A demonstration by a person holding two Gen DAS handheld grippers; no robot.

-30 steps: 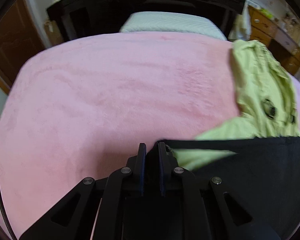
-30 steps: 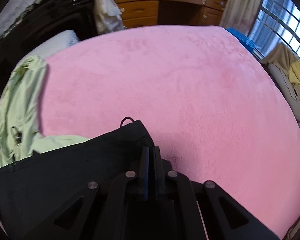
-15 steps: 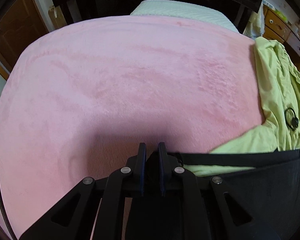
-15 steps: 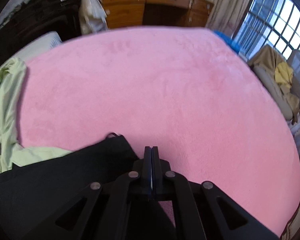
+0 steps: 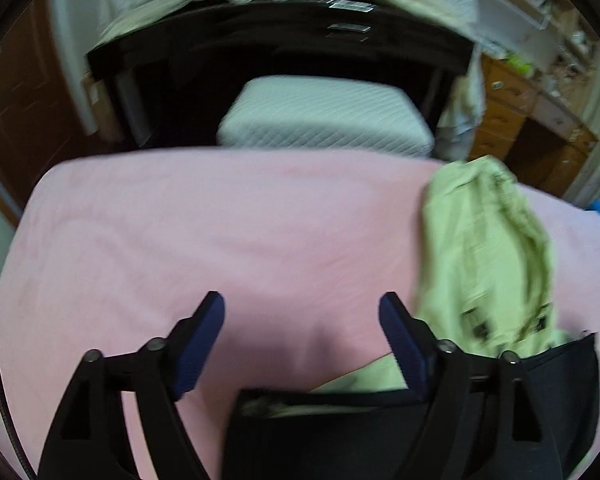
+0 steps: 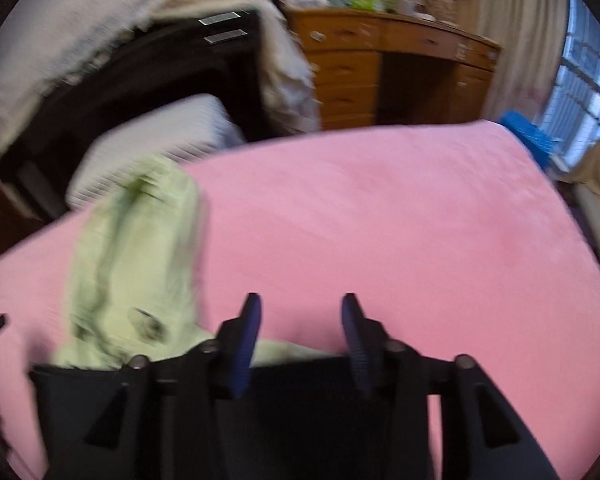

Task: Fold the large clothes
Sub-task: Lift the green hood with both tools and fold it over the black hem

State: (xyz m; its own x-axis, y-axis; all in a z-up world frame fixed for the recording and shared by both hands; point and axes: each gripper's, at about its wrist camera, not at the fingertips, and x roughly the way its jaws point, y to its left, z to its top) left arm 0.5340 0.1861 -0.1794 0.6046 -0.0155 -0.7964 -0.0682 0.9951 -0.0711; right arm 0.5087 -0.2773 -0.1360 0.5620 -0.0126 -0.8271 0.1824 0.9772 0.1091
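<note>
Both grippers have let go of the black garment (image 5: 380,432) and lifted off the pink blanket (image 5: 228,248). Jaws of the left gripper (image 5: 302,312) and right gripper (image 6: 298,312) have just been opening, with nothing between them. Both views are blurry. Gripper frames hide much of the black garment, and the picture edge cuts it off, so its shape is hard to tell. Its top edge runs side to side, near the blanket's close edge, over the bottom of a light green jacket (image 6: 136,264) that stretches away toward the white pillow (image 5: 324,116).
</note>
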